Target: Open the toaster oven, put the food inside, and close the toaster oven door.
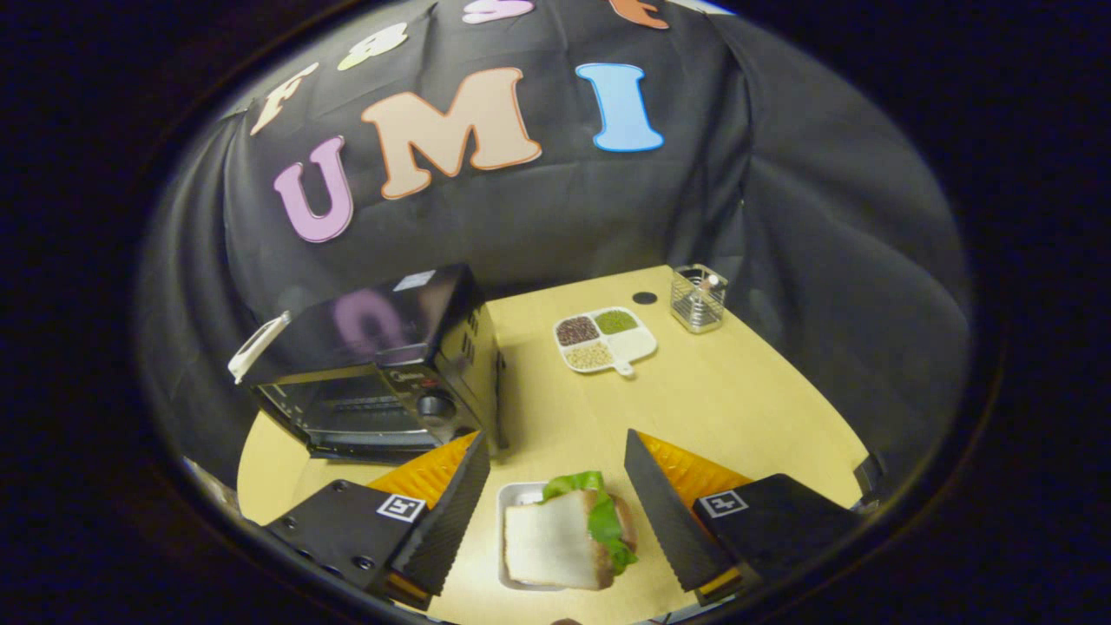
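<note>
On the left of the worktop (738, 399) stands the toaster oven (382, 365), its glass door shut and a knob beside the door. Just ahead of it, the tool (555, 512) has its fingers spread wide apart, gripping nothing. Between them, touching neither, a sandwich (564, 538) with lettuce sticking out lies on a small white tray (514, 496). Beyond the fingers, near the middle of the worktop, sits a white divided dish (606, 340) holding grains and beans. Further right, by the back corner, stands a wire holder (697, 298).
</note>
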